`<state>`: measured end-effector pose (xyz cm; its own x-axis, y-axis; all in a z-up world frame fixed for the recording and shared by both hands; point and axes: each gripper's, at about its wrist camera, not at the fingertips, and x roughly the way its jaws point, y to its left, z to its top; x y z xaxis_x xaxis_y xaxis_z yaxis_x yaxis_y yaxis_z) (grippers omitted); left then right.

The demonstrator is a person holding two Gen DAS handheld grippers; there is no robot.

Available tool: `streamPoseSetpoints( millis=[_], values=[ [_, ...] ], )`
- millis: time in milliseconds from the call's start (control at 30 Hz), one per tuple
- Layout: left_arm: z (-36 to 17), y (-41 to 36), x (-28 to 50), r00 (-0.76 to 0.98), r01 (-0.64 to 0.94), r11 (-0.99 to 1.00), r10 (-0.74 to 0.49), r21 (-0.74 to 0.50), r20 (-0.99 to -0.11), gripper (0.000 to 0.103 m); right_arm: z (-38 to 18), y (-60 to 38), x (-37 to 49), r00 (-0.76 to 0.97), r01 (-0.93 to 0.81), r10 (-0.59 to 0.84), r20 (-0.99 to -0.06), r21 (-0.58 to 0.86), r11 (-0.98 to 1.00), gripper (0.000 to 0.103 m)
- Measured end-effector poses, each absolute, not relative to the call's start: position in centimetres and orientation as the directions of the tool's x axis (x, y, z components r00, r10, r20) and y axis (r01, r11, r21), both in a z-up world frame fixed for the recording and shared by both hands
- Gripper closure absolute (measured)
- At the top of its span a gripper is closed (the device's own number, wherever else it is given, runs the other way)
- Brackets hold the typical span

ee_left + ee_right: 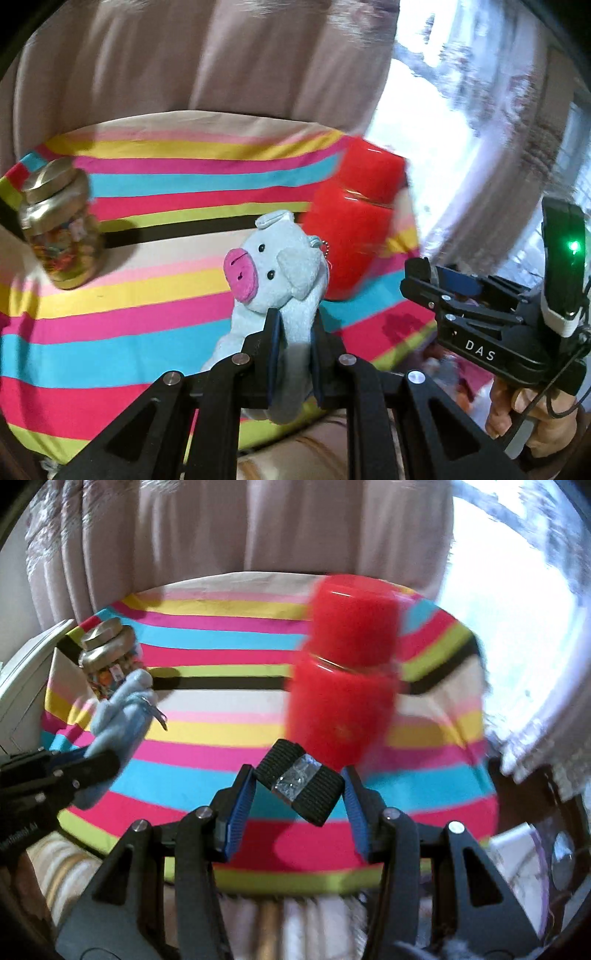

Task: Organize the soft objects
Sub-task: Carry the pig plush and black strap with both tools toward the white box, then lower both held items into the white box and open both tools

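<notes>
My left gripper (293, 339) is shut on a pale blue plush pig (280, 266) with a pink snout and holds it above the striped cloth (147, 314). The pig also shows at the left of the right wrist view (118, 709). My right gripper (299, 790) holds a black ribbed pad with a clear band (299, 786) between its blue pads (240, 812), jaws fairly wide. The right gripper also shows at the right of the left wrist view (443, 284).
A red plastic container (343, 672) stands at the back right of the cloth; it also shows in the left wrist view (354, 221). A glass jar with a metal lid (59, 225) stands at the left. Beige curtains (258, 528) hang behind, a bright window to the right.
</notes>
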<state>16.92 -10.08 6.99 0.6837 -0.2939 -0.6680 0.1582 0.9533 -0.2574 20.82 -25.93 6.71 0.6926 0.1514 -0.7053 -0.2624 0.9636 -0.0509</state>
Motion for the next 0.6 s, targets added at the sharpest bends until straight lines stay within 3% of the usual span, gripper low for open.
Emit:
streamPoseSetpoints(
  millis=[333,600],
  values=[
    [8.0,-20.7,14.2,0.599,0.351,0.881,-0.472,-0.318,-0.647,0.088,7.6,-39.6,14.5,0.706,-0.034,-0.022,-0.708,-0.065,0.997,0.051],
    [7.3,-29.3,13.6,0.507,0.450,0.831,-0.540,-0.328,-0.672,0.088,8.0,-46.5,11.8,0.705,0.099,-0.128,-0.698,-0.082,0.992,0.051]
  ],
)
